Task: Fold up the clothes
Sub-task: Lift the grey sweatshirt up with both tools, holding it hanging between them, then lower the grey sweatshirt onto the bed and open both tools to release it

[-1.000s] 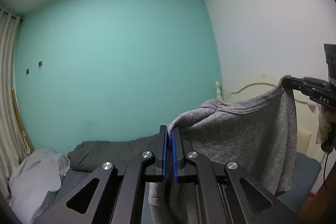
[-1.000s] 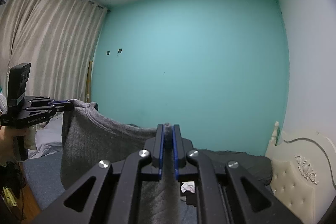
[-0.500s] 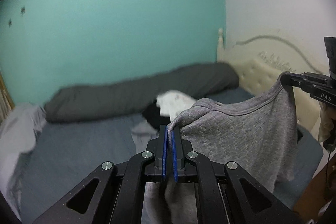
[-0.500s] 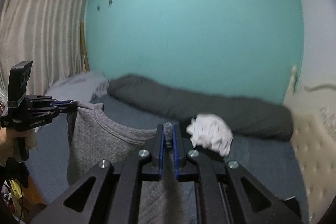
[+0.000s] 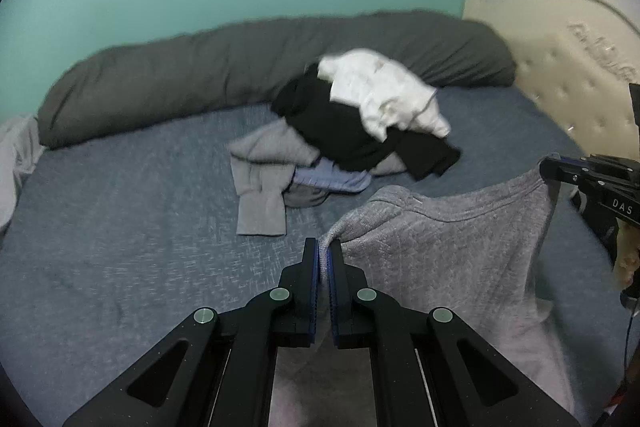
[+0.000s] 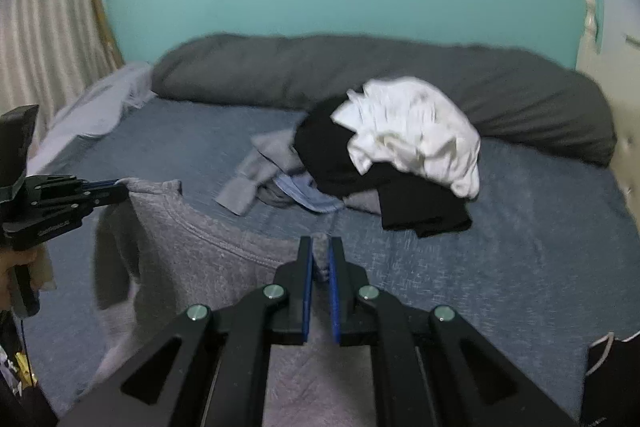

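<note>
Left wrist: clothes pile (image 5: 360,123) behind held shirt (image 5: 448,243).

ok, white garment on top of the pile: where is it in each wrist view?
Left wrist: the white garment sits right of centre in the upper half, on the black clothing.
Right wrist: the white garment sits right of centre at mid height, again on the black clothing.
Shared landmark: the long dark grey bolster along the teal wall, directly behind the pile in both views.
</note>
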